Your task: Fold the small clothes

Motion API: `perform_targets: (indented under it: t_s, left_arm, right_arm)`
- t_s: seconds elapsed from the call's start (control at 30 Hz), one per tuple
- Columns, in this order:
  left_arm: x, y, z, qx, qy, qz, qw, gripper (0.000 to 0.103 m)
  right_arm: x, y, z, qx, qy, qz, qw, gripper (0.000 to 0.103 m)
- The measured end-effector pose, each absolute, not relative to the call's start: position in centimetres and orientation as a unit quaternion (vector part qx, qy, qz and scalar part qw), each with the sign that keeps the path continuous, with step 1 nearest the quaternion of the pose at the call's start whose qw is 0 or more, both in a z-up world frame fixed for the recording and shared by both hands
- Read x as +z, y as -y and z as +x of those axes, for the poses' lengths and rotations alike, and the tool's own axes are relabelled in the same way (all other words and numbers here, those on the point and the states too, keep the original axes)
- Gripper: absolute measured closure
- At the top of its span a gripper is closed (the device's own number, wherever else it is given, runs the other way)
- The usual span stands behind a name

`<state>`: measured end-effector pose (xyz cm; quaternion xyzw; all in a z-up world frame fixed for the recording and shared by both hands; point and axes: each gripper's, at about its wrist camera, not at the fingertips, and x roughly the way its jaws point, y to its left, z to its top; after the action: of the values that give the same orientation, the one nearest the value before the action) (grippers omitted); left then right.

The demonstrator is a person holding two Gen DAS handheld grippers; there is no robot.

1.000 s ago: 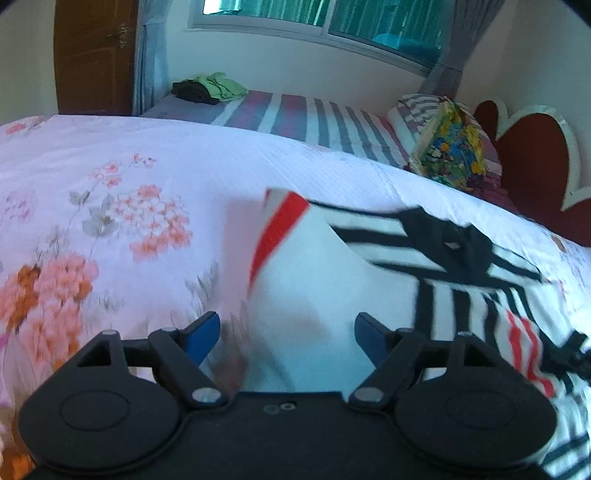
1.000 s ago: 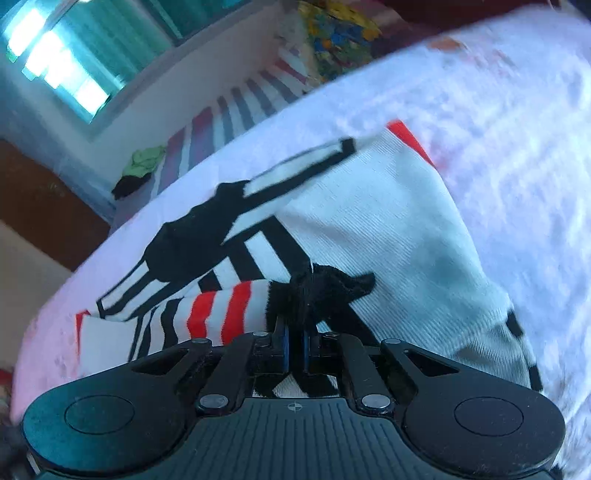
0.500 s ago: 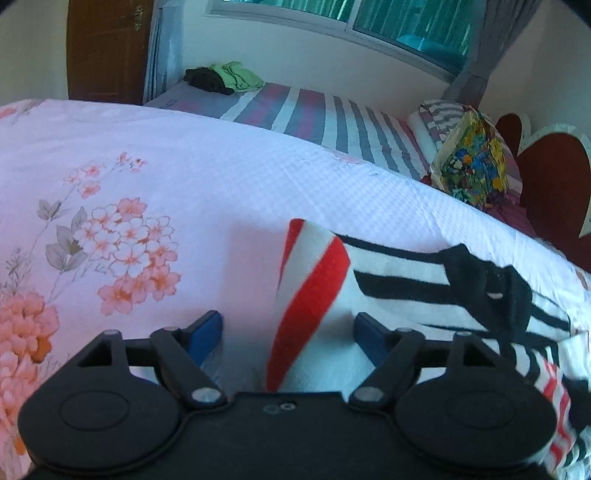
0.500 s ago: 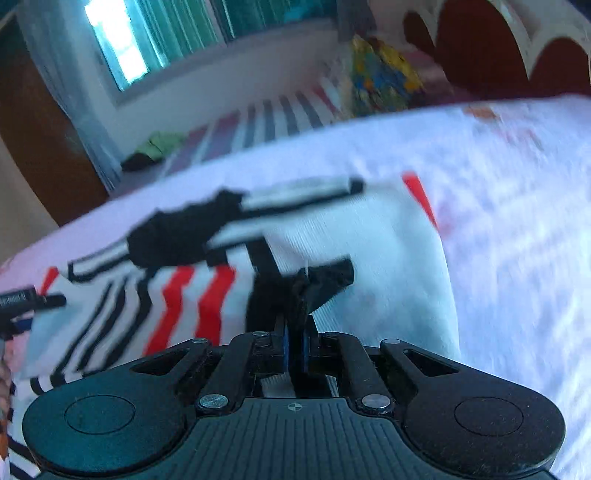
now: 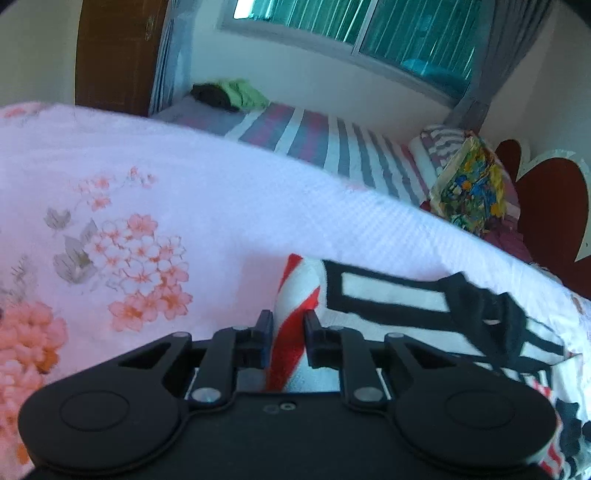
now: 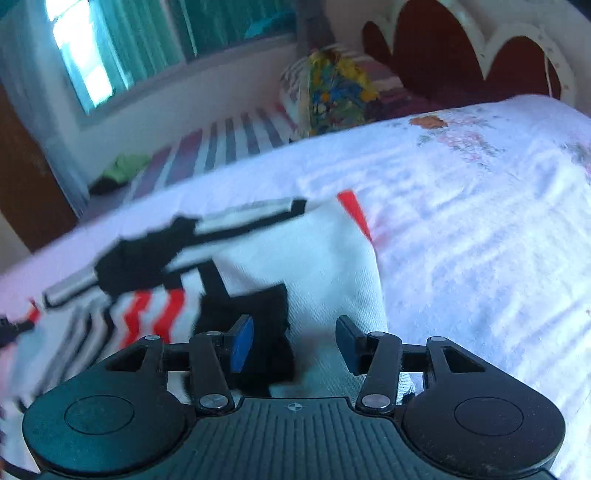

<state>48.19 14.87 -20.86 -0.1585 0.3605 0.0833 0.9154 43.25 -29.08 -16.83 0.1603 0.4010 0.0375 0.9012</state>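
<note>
A small white garment with black and red stripes lies on the floral bedspread. My left gripper is shut on its red-striped left edge. In the right wrist view the garment lies partly folded, with a black part between the fingers. My right gripper is open over it and holds nothing.
A second bed with a striped sheet stands beyond, with green and dark clothes on it. A colourful pillow and a red headboard are at the right. A window is behind.
My left gripper has closed on the garment's red-striped edge. My right gripper has opened and let go of the black part of the garment.
</note>
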Motion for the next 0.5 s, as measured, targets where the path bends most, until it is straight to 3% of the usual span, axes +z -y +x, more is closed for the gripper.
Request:
perform_targets:
  t_s: [0.07,0.23,0.4,0.5]
  left_arm:
    - [-19.4,-14.2,46.7,0.075,-0.354,-0.152,0.92,0.076]
    - [-16.9,-11.3,42.5,0.019,-0.345,-0.142,0.928,0.074]
    - [-19.5,-8.4,40.7,-0.023,-0.383,-0.14,0.913,0.072]
    - [-22.1,-9.0,39.5,-0.008,-0.398,-0.144,0.906,0.079]
  right_arm:
    - [-15.6,28.5,42.8,0.058,-0.385,0.158,0.907,0.054]
    - [-14.2,24.1,42.6,0.115,-0.374,0.094,0.915,0.054]
    - [-15.9,21.0,43.0,0.146,-0.403,0.074,0.9,0.054]
    - [-17.8,21.7,42.7,0.133,-0.426,0.066,0.893,0.054]
